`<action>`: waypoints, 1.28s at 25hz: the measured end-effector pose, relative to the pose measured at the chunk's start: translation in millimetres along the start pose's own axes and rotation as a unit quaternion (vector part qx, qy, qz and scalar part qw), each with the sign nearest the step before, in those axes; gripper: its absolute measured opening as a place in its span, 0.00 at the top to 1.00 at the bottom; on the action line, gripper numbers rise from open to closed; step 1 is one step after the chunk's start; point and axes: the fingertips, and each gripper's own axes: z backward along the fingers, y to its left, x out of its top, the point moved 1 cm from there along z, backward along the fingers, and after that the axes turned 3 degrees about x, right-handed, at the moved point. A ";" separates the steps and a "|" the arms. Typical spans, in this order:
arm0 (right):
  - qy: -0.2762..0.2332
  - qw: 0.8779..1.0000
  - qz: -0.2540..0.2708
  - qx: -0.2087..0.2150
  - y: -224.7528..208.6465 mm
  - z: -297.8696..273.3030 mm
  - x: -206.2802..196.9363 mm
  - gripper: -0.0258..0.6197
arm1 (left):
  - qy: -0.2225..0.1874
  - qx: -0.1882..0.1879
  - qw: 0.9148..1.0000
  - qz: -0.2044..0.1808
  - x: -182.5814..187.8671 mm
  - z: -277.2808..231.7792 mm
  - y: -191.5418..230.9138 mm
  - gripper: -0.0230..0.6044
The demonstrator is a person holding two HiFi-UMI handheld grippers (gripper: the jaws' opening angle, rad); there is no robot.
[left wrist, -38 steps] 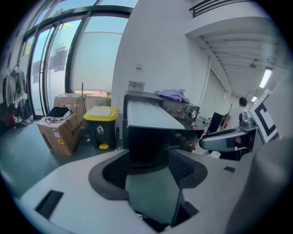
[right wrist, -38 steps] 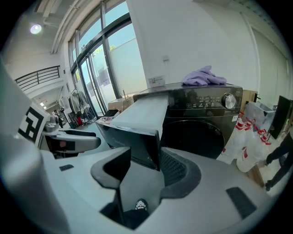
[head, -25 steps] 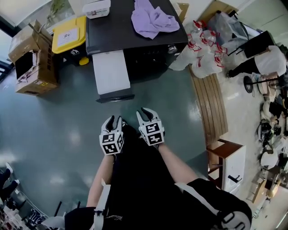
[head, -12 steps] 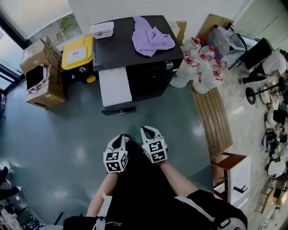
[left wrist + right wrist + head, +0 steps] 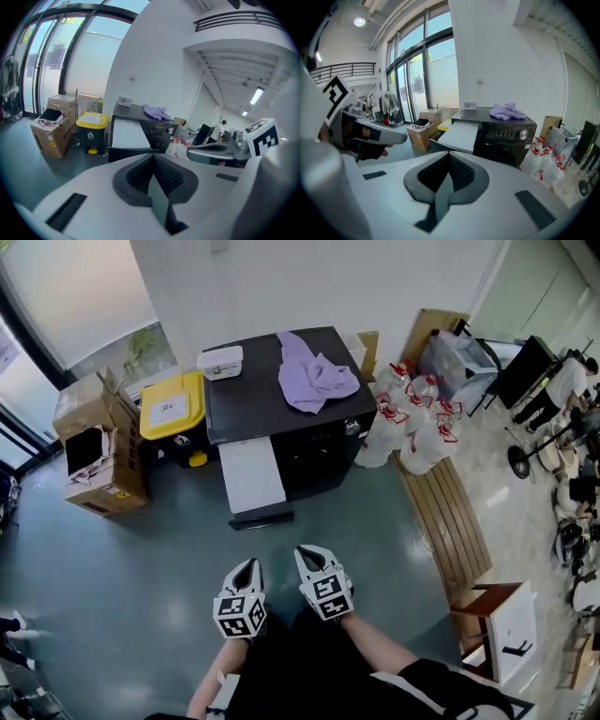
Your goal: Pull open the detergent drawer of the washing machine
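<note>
Newly clenched shut and empty, left gripper (image 5: pixel 247 565) and right gripper (image 5: pixel 312 552) apart from washing machine (image 5: pixel 251 395); detergent drawer (image 5: pixel 251 474) extended lengthwise toward them; yellow bin (image 5: pixel 173 404) label illegible.

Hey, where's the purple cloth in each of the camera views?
Head view: purple cloth at top centre, lying on the black washing machine.
Left gripper view: purple cloth small, at centre, just above the jaws.
Right gripper view: purple cloth right of centre, at mid height.
Shared landmark: the washing machine under it, with a cardboard box to its left.
</note>
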 end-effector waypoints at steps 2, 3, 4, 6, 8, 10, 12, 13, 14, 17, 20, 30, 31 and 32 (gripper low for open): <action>-0.015 1.000 0.002 -0.006 5.1 -0.5 21.8 0.95 | -0.013 -0.008 1.000 -0.005 20.3 4.1 3.5 0.93; -0.024 1.000 0.001 -0.009 7.7 -0.7 33.7 0.95 | -0.020 -0.011 1.000 -0.009 31.7 6.2 5.8 0.93; -0.033 0.999 -0.001 -0.011 10.5 -1.0 45.5 0.95 | -0.028 -0.014 0.999 -0.013 43.7 8.6 8.3 0.93; -0.050 0.999 -0.003 -0.016 17.9 -1.5 69.6 0.95 | -0.045 -0.023 0.999 -0.016 66.7 16.1 14.5 0.93; -0.068 0.997 0.000 -0.022 26.1 -0.1 95.1 0.95 | -0.063 -0.030 0.998 -0.013 86.3 25.8 21.2 0.93; -0.087 0.996 0.006 -0.025 31.4 3.9 120.0 0.95 | -0.079 -0.032 0.996 -0.014 104.0 34.2 25.3 0.93; -0.102 0.994 0.011 -0.029 34.2 10.9 142.7 0.95 | -0.087 -0.027 0.996 -0.025 119.4 40.5 26.7 0.93; -0.110 0.993 0.013 -0.032 35.3 14.9 153.7 0.95 | -0.090 -0.025 0.995 -0.030 127.1 43.3 26.6 0.93; -0.118 0.992 0.014 -0.033 36.6 18.9 164.7 0.95 | -0.095 -0.026 0.995 -0.034 135.9 46.7 25.8 0.93; -0.137 0.990 0.022 -0.034 42.8 28.6 192.6 0.95 | -0.123 -0.037 0.991 -0.039 164.7 59.4 21.2 0.93; -0.148 0.988 0.031 -0.037 45.3 38.0 213.8 0.95 | -0.152 -0.047 0.986 -0.042 192.8 69.8 13.6 0.93; -0.186 0.980 0.066 -0.039 47.3 74.1 274.2 0.95 | -0.250 -0.061 0.963 -0.084 266.9 111.1 -5.5 0.93; -0.191 0.978 0.070 -0.041 46.7 77.8 279.0 0.95 | -0.256 -0.056 0.961 -0.092 270.3 113.8 -5.9 0.93; -0.195 0.977 0.074 -0.042 46.1 81.2 282.9 0.95 | -0.261 -0.050 0.959 -0.101 273.2 116.1 -6.3 0.93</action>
